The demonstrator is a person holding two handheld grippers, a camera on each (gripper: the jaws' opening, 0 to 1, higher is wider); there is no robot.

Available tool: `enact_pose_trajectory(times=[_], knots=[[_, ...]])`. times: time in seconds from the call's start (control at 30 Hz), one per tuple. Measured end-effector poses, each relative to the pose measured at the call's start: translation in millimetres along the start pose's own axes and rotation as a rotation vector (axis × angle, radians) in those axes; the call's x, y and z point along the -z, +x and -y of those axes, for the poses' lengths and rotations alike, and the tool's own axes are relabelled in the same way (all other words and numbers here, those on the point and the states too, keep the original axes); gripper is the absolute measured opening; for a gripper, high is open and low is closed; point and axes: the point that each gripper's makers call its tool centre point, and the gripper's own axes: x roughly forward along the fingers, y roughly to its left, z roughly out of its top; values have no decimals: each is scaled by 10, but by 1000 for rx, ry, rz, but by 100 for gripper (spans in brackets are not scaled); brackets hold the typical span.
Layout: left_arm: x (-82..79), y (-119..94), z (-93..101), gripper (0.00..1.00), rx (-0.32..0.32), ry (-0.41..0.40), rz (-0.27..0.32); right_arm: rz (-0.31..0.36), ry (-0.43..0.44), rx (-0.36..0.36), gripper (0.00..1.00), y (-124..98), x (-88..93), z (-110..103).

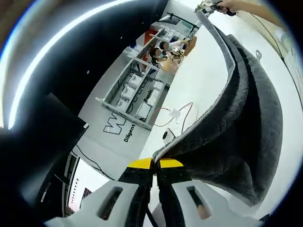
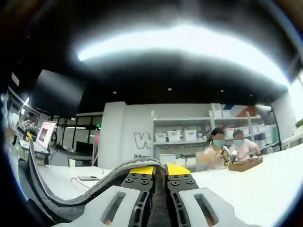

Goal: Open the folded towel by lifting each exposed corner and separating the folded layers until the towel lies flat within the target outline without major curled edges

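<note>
We held the grey towel [image 1: 246, 123] aloft between both grippers, its edge running taut from our left gripper [image 1: 155, 165] toward our right gripper [image 1: 210, 5]. Both sets of jaws were clenched on its corners, above the white table [image 1: 199, 75].

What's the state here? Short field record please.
towel: dark grey towel, lifted, hanging stretched between both grippers
left gripper: shut on towel edge
right gripper: shut on towel edge; seen far off in left gripper view, held by a hand
table: white
background: shelves, two people seated
</note>
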Motion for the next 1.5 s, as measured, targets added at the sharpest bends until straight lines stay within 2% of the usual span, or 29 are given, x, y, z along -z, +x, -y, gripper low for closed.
enact_pose_trajectory(times=[0.1, 0.2, 0.33, 0.4, 0.47, 0.5, 0.53, 0.6, 0.67, 0.7, 0.83, 0.87, 0.93, 1.0, 1.03, 1.13, 1.2, 1.27, 1.37, 1.5], knots=[[52, 80, 37, 3, 13, 6, -17, -29, 13, 13, 1, -31, 83, 72], [76, 112, 55, 3, 23, 16, -32, -43, 51, -28, 3, -65, 98, 8], [57, 120, 78, 3, 42, 4, -27, -47, 37, -41, 3, -42, 89, -33], [103, 114, 136, 3, 70, 7, -55, -77, 40, -65, 4, -7, 177, -81], [166, 97, 241, 3, 125, -7, -92, -118, 42, -88, 7, 11, 281, -136], [153, 99, 268, 3, 133, -10, -82, -160, 12, -95, 8, 45, 381, -149], [158, 95, 297, 4, 143, -15, -76, -169, 6, -95, 10, 47, 396, -154], [207, 82, 359, 8, 170, -22, -95, -157, 22, -84, 21, 78, 350, -178], [266, 67, 378, 20, 164, -22, -126, -139, 26, -108, 21, 86, 286, -269], [271, 59, 377, 22, 159, -22, -127, -138, 32, -130, 21, 95, 264, -330], [281, -14, 433, 25, 181, -15, -124, -133, 19, -170, 28, 131, 240, -480], [307, -44, 493, 28, 201, 15, -130, -165, -5, -185, 30, 184, 328, -589], [343, -64, 515, 34, 207, 28, -146, -178, -5, -184, 36, 226, 372, -599], [373, -98, 532, 36, 211, 16, -157, -186, -14, -194, 38, 270, 421, -644], [398, -141, 540, 36, 215, 9, -160, -225, -45, -222, 39, 287, 504, -705], [445, -217, 566, 31, 224, 37, -168, -261, -115, -205, 41, 305, 570, -654], [466, -254, 584, 31, 228, 42, -168, -278, -153, -190, 44, 318, 602, -615], [548, -330, 607, 33, 233, 12, -189, -300, -220, -127, 50, 380, 633, -415], [622, -399, 614, 32, 231, 24, -209, -316, -306, -61, 51, 385, 633, -195], [662, -497, 568, 33, 210, 2, -224, -299, -250, -60, 52, 370, 604, -138]])
